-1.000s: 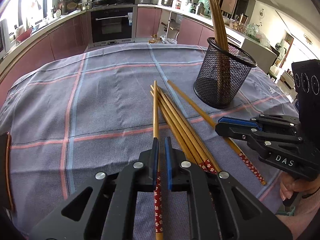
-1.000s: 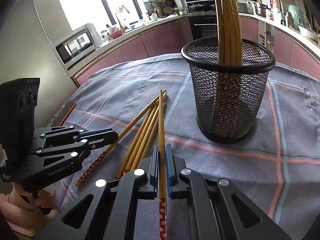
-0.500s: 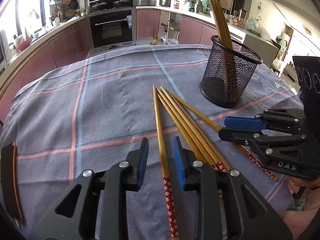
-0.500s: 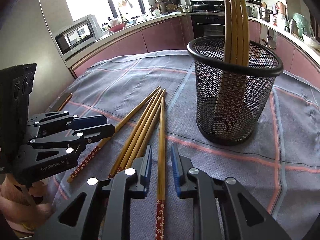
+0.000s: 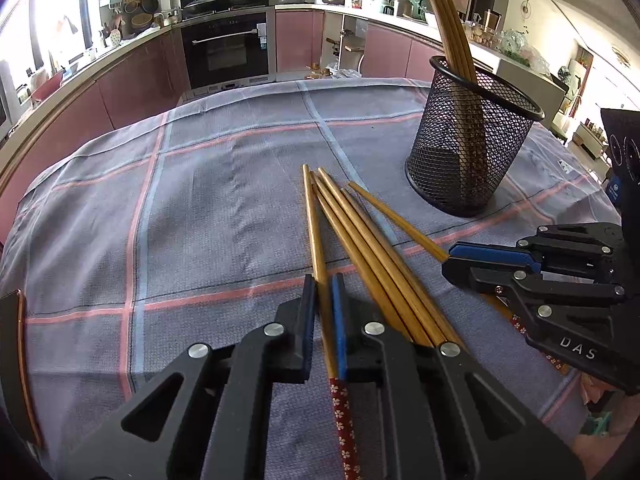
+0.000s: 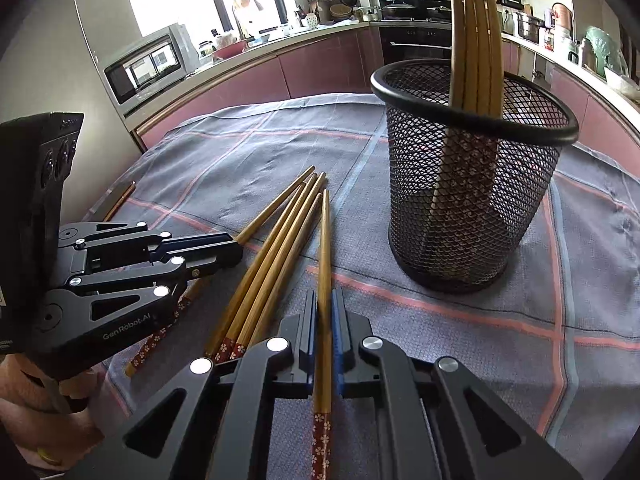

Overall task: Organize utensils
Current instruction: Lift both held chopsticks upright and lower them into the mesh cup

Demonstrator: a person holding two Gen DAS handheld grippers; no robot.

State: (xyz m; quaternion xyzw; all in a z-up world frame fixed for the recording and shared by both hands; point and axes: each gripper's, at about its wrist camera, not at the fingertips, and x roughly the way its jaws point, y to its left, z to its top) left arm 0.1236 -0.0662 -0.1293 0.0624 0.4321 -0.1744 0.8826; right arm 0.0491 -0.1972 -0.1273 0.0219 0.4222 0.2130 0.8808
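- L claw (image 5: 323, 292): jaws just closed again, now clamped on one chopstick (image 5: 316, 236); its plain tip runs ahead of the claw, red flowered end trails back under it.
- R claw (image 6: 325, 300): also just closed, gripping another stick (image 6: 325, 240) the same way, tip fwd, patterned end behind.
- Loose sticks (image 6: 276, 248): lie on the cloth (image 6: 240, 160) betw the two claws, fanned, tips away.
- Outermost stick of that fan passes under the L claw's fingers in the R cam view.
- Mesh cup (image 6: 472, 200): upright, ahead & right of the R claw, well apart; four sticks (image 6: 476, 40) stand in it, leaning on the rim.
- Hand (image 6: 48, 412) grips the L claw handle.
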